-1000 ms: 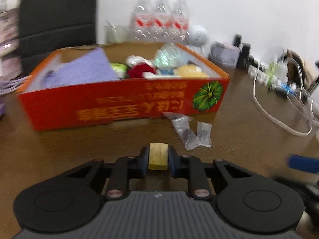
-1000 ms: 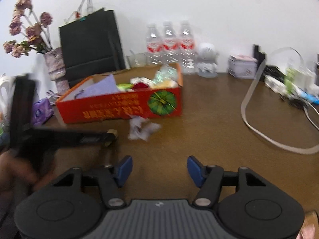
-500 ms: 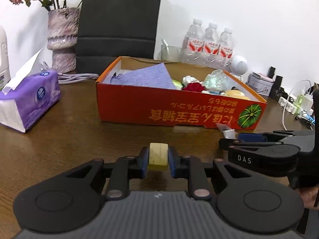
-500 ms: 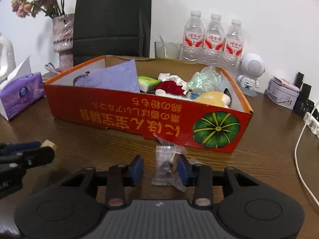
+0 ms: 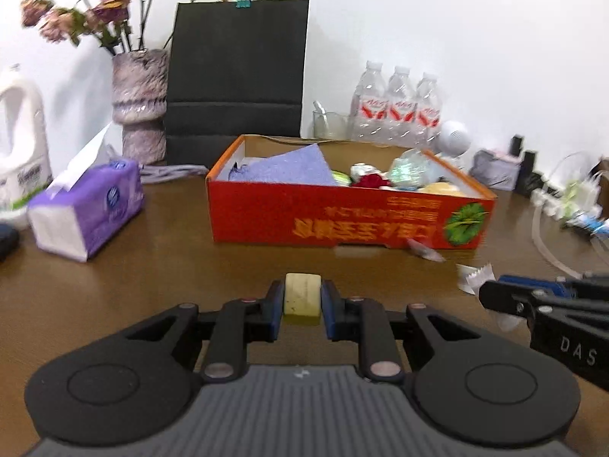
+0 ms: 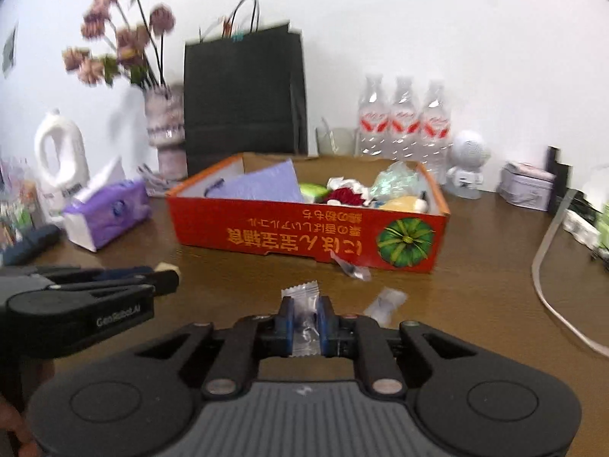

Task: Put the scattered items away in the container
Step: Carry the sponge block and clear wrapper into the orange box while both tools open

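Both grippers' fingers grasp items, yellow block (image 5: 302,299) and wrapped candy (image 6: 304,323), above brown table (image 5: 152,266).

Yellow block (image 5: 302,299), clear wrapper (image 6: 305,323): both gripped.

Right tool (image 6: 304,321) now clamps candy packet (image 6: 303,320) (lifted).
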The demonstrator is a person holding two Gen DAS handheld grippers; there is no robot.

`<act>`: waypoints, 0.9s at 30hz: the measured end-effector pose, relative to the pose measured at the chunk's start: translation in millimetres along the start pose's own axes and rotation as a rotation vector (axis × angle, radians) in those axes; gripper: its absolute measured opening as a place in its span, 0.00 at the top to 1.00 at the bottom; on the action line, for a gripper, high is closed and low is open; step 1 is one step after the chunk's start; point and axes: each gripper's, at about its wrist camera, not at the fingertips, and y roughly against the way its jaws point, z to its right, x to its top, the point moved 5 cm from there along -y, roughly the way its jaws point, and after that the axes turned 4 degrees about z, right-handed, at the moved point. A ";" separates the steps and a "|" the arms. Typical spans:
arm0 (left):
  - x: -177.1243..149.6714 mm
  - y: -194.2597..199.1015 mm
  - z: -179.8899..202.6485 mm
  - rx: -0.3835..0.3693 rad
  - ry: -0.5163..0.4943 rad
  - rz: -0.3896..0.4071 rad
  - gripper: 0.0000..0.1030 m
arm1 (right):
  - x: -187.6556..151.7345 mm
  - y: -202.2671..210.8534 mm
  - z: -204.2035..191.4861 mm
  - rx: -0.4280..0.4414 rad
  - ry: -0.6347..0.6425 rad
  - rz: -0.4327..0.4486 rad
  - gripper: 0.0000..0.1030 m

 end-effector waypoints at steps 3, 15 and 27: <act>-11.5 36.4 9.5 0.006 -0.030 0.025 0.79 | -14.9 33.5 -1.6 -0.006 -0.051 0.029 0.89; -31.0 125.8 26.4 0.048 -0.082 0.145 0.79 | -36.6 101.1 -9.7 0.009 -0.066 0.105 0.89; -37.4 146.9 22.8 0.064 -0.070 0.160 0.79 | -45.0 136.9 -19.2 0.043 -0.072 0.166 0.89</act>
